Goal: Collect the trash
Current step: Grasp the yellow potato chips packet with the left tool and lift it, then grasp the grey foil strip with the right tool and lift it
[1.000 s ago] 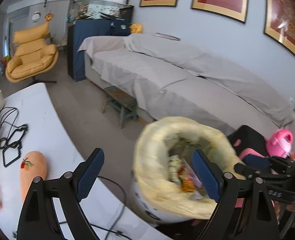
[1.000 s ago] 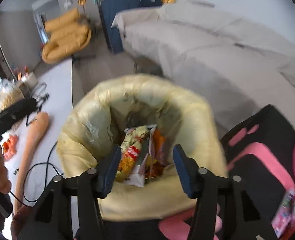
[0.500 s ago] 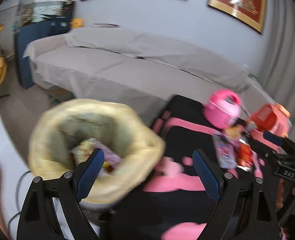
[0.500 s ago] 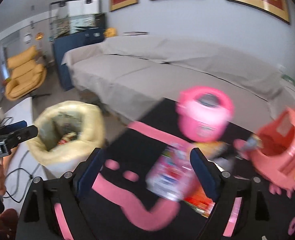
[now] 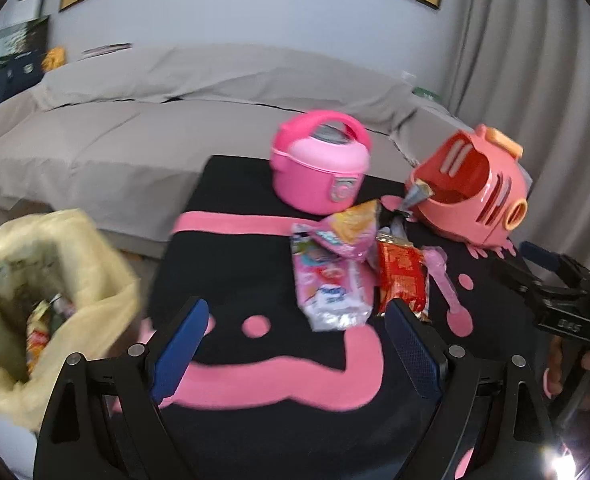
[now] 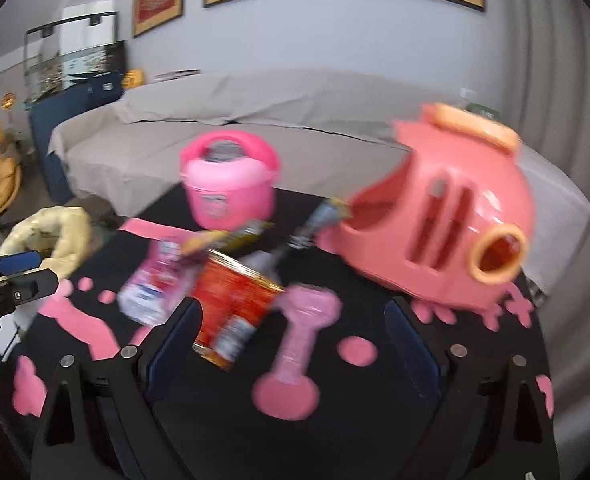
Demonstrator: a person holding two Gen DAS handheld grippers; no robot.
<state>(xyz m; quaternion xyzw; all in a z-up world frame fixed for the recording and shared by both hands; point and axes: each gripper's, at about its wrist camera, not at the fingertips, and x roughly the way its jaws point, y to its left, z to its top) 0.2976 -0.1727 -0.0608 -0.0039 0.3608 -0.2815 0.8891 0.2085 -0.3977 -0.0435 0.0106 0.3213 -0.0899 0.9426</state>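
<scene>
Several snack wrappers lie on a black and pink cloth (image 5: 255, 264): a pink and white packet (image 5: 331, 284) (image 6: 151, 288), a red packet (image 5: 401, 276) (image 6: 235, 304), a pink and orange pouch (image 5: 351, 228) and a pink wrapper (image 6: 303, 328). A bin lined with a yellow bag (image 5: 55, 280) (image 6: 59, 236) holds trash at the left. My left gripper (image 5: 299, 344) is open and empty, just short of the packets. My right gripper (image 6: 295, 344) is open and empty, with the red packet by its left finger.
A pink toy rice cooker (image 5: 319, 168) (image 6: 231, 184) and a salmon toy toaster (image 5: 471, 196) (image 6: 447, 224) stand at the back of the cloth. A grey covered sofa (image 5: 155, 120) runs behind. Curtains (image 5: 535, 80) hang at the right.
Both grippers have swung right, away from the bin, and now face the wrappers on the cloth. The right gripper has come closer to the red packet. Both stay open.
</scene>
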